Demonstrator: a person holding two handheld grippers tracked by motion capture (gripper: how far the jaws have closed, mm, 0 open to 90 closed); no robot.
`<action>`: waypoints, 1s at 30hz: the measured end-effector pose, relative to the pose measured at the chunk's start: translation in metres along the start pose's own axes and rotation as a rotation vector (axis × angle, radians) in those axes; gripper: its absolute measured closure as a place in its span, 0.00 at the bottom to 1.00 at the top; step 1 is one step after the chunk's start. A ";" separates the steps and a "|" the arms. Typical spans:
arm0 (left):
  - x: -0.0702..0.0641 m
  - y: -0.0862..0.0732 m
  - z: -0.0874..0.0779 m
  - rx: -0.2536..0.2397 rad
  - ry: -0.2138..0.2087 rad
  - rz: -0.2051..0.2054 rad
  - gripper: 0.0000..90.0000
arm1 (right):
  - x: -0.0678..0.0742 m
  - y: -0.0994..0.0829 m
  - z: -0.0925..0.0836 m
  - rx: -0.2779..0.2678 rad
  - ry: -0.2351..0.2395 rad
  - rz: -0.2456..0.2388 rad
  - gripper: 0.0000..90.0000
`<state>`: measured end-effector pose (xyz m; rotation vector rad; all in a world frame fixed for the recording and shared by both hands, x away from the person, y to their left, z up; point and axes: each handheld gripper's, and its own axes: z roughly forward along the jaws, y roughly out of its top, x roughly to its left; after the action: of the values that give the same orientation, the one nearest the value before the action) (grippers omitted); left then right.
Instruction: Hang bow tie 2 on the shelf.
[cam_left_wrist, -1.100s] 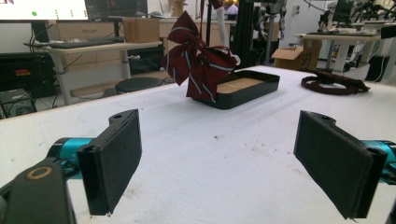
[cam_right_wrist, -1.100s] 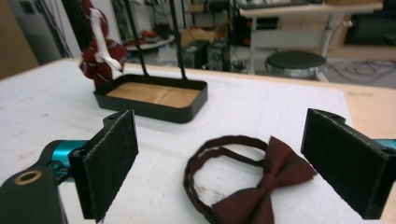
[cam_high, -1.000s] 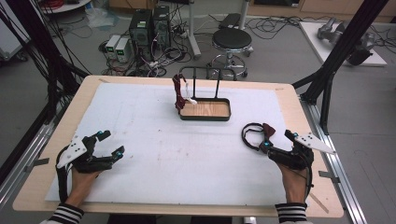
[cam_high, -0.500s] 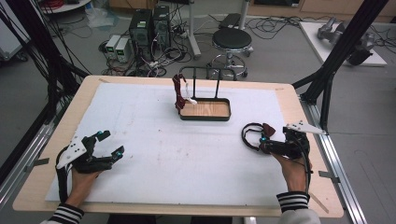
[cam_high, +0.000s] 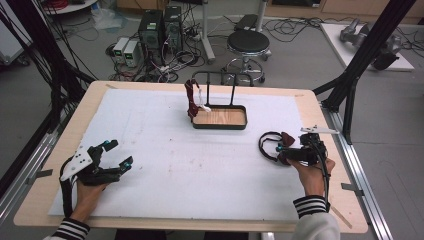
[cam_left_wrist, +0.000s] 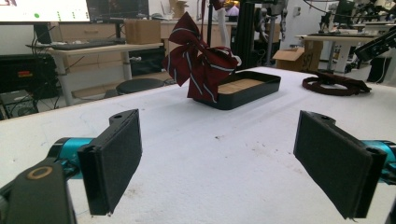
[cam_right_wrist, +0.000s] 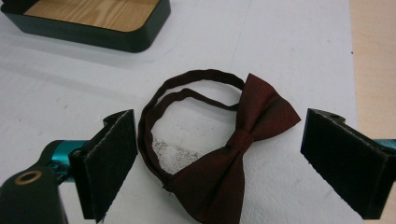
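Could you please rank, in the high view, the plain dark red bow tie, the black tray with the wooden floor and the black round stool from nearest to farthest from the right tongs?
1. Plain dark red bow tie, just beyond the right tongs.
2. Black tray with wooden floor, mid-table.
3. Black round stool, on the floor beyond the table.

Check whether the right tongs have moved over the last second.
Yes. The right tongs have shifted left toward the plain dark red bow tie, away from the table's right edge, jaws open around it.

text: none legible | labels: none | brands: none | numbers: none | signs: none
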<state>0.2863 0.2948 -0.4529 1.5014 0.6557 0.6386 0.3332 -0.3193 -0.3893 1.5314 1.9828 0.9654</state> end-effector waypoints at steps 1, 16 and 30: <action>0.000 0.000 0.000 0.000 0.000 0.000 0.18 | -0.001 0.000 0.002 0.002 -0.003 0.004 0.11; 0.000 0.000 0.000 -0.001 0.004 0.002 0.18 | -0.003 0.004 0.019 0.143 -0.051 0.059 0.19; 0.000 0.000 0.000 -0.002 0.002 0.001 0.18 | -0.002 0.006 0.031 0.225 -0.053 0.058 0.27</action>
<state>0.2863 0.2946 -0.4530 1.5000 0.6559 0.6418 0.3598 -0.3122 -0.4050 1.7240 2.0771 0.7349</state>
